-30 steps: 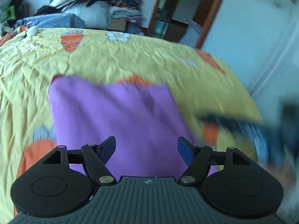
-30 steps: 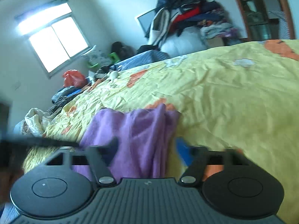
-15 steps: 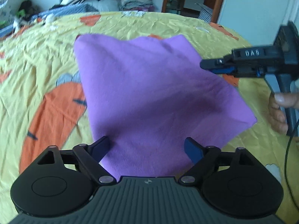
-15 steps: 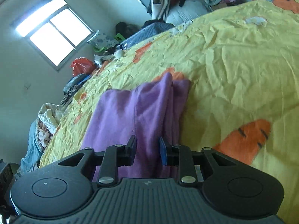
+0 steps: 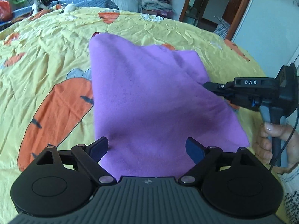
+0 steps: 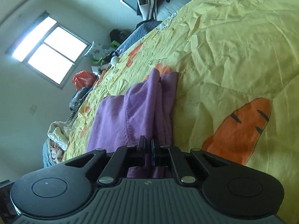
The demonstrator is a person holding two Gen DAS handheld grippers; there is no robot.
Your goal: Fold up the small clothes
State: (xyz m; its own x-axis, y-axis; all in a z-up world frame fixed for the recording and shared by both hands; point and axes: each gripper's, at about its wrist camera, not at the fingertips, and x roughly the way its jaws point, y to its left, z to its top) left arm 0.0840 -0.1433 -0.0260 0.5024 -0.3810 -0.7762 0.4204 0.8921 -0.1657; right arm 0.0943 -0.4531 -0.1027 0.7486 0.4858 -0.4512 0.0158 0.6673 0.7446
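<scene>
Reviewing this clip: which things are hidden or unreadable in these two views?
- Near edge of the purple cloth: in the left wrist view, the left gripper body covers it.
- How much cloth sits between the right gripper fingers: in the right wrist view, the linkage hides the pinch.
- Garment type: folds conceal its shape in both views.
- Person's hand: cut off by the right edge of the left wrist view.
</scene>
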